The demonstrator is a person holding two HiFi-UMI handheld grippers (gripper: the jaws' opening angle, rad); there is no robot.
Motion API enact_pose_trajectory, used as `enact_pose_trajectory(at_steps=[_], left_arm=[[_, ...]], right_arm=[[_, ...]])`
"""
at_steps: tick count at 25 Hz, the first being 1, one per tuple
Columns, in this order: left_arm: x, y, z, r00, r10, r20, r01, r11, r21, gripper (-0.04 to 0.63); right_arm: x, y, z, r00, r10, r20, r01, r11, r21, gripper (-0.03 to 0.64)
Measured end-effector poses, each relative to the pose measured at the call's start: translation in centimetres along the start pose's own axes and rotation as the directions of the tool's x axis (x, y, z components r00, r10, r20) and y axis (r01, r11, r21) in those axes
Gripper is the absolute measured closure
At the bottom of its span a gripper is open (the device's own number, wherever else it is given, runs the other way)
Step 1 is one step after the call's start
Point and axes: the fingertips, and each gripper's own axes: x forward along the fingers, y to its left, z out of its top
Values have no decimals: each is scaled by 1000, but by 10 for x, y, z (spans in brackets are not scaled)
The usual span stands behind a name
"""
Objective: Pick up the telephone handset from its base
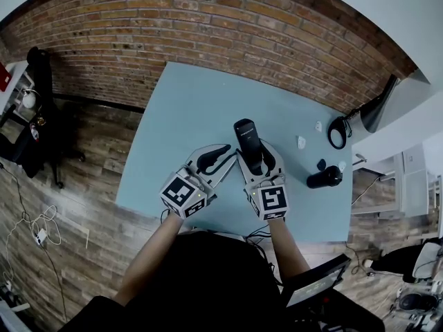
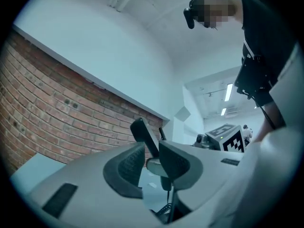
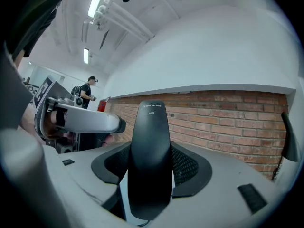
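- Your right claw (image 3: 149,169) is pinching the handset (image 3: 151,156) upright, pads on both flanks. Much of the handset sticks out past the tips.
- In the head view the handset (image 1: 247,141) stands over the near middle of the counter (image 1: 194,109), in the right claw (image 1: 257,159).
- Your left claw (image 1: 228,158) is just beside it, nearly pressed together on a dark curved piece, prob. the base (image 1: 210,160).
- Risk 1: the handset is smooth and held low, so it could pivot or slide betw. the pads if you swing fast or ease the squeeze.
- Risk 2: a coiled cord (image 2: 165,209) shows under the left claw (image 2: 151,163). Pull the two claws well apart and it could go taut and tug the handset or drag the base.
- Risk 3: the claws are v. close, so a twist of either wrist could knock one into the other.
- Only the left gripper view shows the cord, plus a thin dark stalk and a pale rounded bit betw. the pads; can't tell which part of the base that is.
- Only the right gripper view shows pad contact on the handset.
- Only the head view shows the layout, incl. a black cylinder (image 1: 324,178) off to the right, well apart.
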Motion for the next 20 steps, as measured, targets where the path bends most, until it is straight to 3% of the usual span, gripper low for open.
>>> enact_pose_trajectory(at_steps=[8, 11, 13, 20], left_arm=[[2, -10, -2, 998, -68, 1, 68, 997, -33, 469], [2, -5, -2, 998, -63, 20, 64, 995, -80, 469], [2, -3, -2, 997, -70, 24, 73, 991, -112, 433], [6, -13, -8, 994, -113, 5, 112, 987, -110, 434]], right_arm=[[-2, 18, 9, 999, 44, 17, -43, 996, -78, 367], [-5, 25, 11, 998, 60, 16, -58, 991, -120, 367], [-5, 31, 10, 997, 71, 3, -70, 988, -139, 367], [-5, 48, 12, 992, 125, 10, -122, 977, -176, 367]])
